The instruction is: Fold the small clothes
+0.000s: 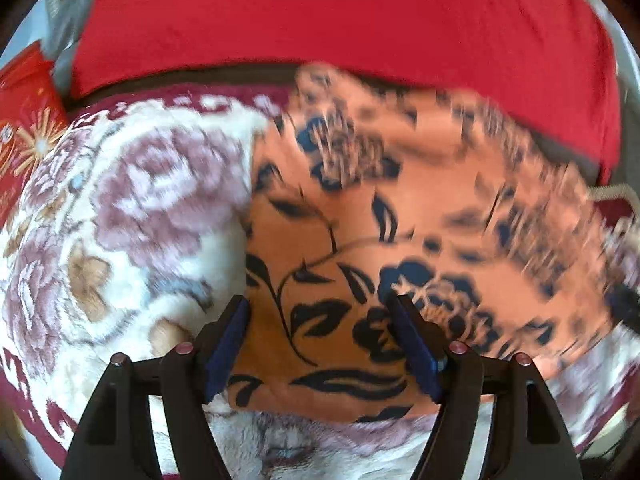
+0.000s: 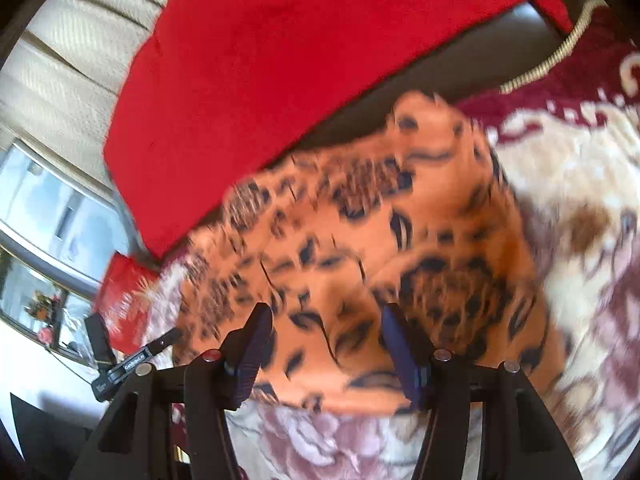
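With the orange floral garment [image 1: 360, 216] lying flat on the rose-patterned blanket [image 1: 132, 200], both the left gripper [image 1: 320, 320] and right gripper [image 2: 326, 332] hang above it, jaws apart and empty — take its near edge evenly before folding.

No writing can be read with any certainty here. A small pale label [image 2: 136, 360] sits on a black strap-like device at the lower left of the right wrist view, and it carries a short word in dark letters, too small and blurred to make out. The red packet [image 1: 24, 120] at the left edge of the left wrist view bears a gold starburst pattern and faint pale marks, none of them legible.
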The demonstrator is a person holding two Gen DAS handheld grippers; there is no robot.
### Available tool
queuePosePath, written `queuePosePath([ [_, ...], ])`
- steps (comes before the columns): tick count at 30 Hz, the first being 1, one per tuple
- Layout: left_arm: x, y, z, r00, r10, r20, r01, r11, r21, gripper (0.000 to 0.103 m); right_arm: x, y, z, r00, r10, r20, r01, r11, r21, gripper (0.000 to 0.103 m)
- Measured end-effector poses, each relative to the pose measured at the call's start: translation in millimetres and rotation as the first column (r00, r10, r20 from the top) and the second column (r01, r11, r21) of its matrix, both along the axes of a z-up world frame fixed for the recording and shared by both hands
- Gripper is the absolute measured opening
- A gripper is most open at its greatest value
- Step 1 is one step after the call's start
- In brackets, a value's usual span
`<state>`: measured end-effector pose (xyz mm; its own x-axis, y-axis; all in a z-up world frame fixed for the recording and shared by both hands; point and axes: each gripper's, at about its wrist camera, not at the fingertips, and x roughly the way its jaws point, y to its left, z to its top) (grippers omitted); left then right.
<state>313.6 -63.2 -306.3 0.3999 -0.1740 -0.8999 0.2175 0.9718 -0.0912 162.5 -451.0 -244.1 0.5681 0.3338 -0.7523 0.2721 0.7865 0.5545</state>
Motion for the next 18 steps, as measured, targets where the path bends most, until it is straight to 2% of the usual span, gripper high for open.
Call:
queuePosePath([
  [2,1,3,-3,1.0,0.008,0.003,-0.008,1.0,-0.01,0.078,-1,8,-16,0.998,0.018,-0.062,-0.019,1.0,-0.02,0.061],
  [4,0,8,5,1.0,0.028,-0.006,-0.029,0.998,-0.048,0.078,-1,12,-18,0.998,0.023,-0.051,-0.025,0.999,-0.044,0.061],
  [5,-1,11,10,0.999,0.037,0.021,-0.035,0.997,-0.074,0.078,-1,11,-14,0.999,0.018,-0.048,-0.02,0.999,-0.039,0.061],
  [7,-6,7,27,0.994,0.024,0.107,-0.012,0.994,-0.106,0.078,-2,10,-5,1.0,0.004,0.014,-0.004,1.0,0.004,0.062],
  [10,-11,-11,37,0.989,-0.01,0.15,0.026,0.994,-0.104,0.08,5,23,13,0.994,0.037,0.105,-0.038,0.999,0.002,0.062],
  [12,-11,-25,31,0.99,-0.027,0.141,0.039,0.996,-0.085,0.083,20,43,15,0.988,0.079,0.133,-0.078,0.997,-0.009,0.062],
  [14,-10,-37,22,0.99,-0.048,0.13,0.052,0.998,-0.03,0.084,32,64,11,0.988,0.104,0.114,-0.099,0.994,-0.051,0.058],
  [16,-12,-47,7,0.989,-0.075,0.128,0.069,0.996,0.056,0.087,43,81,4,0.987,0.136,0.089,-0.128,0.988,-0.085,0.036],
  [18,-16,-48,4,0.984,-0.096,0.149,0.085,0.993,0.076,0.088,56,96,-11,0.985,0.172,0.018,-0.168,0.979,-0.119,0.037],
])
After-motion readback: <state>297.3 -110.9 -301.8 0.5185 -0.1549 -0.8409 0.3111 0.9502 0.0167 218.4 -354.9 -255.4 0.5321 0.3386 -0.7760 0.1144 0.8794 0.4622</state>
